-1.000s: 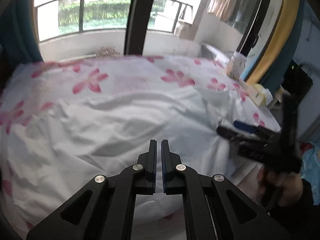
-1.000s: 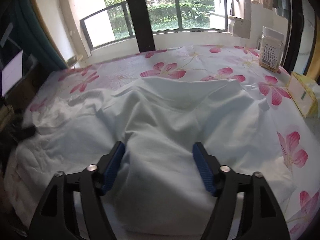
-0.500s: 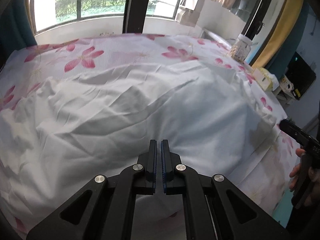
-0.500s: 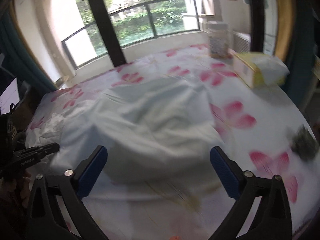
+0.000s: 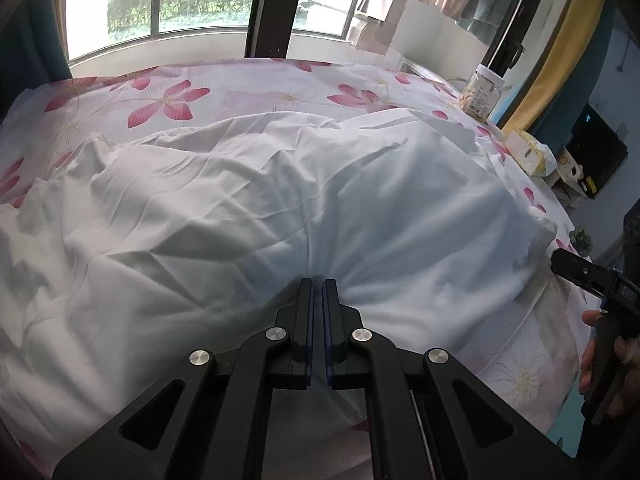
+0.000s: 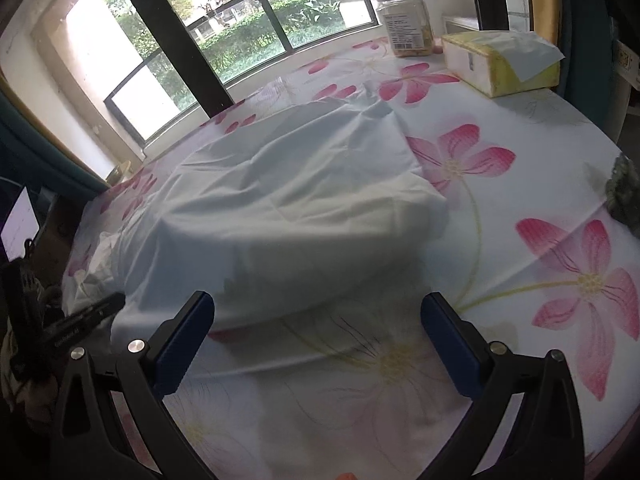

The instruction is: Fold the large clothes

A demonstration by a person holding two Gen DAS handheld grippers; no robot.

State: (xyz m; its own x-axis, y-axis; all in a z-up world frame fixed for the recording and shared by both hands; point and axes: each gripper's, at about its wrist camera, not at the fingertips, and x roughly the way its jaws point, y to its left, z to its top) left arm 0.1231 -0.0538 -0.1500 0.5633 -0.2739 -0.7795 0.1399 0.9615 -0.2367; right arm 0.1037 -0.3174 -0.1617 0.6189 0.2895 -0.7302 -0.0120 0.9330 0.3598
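A large white garment (image 5: 280, 208) lies rumpled on a table covered with a pink-flowered cloth (image 5: 168, 100). My left gripper (image 5: 319, 280) is shut on the garment's near edge, cloth bunched between the blue pads. In the right wrist view the garment (image 6: 288, 208) lies ahead and to the left. My right gripper (image 6: 320, 320) is open and empty, over the bare flowered cloth (image 6: 580, 280) just off the garment's near edge. The right gripper also shows at the right edge of the left wrist view (image 5: 576, 268).
A clear jar with a white lid (image 6: 406, 20) and a yellow tissue box (image 6: 504, 64) stand at the far right of the table. A dark green lump (image 6: 624, 196) lies at the right edge. Windows run behind the table.
My right gripper has let go of the garment, opened wide and drawn back to the right over the bare tablecloth. My left gripper stays shut on the garment's edge.
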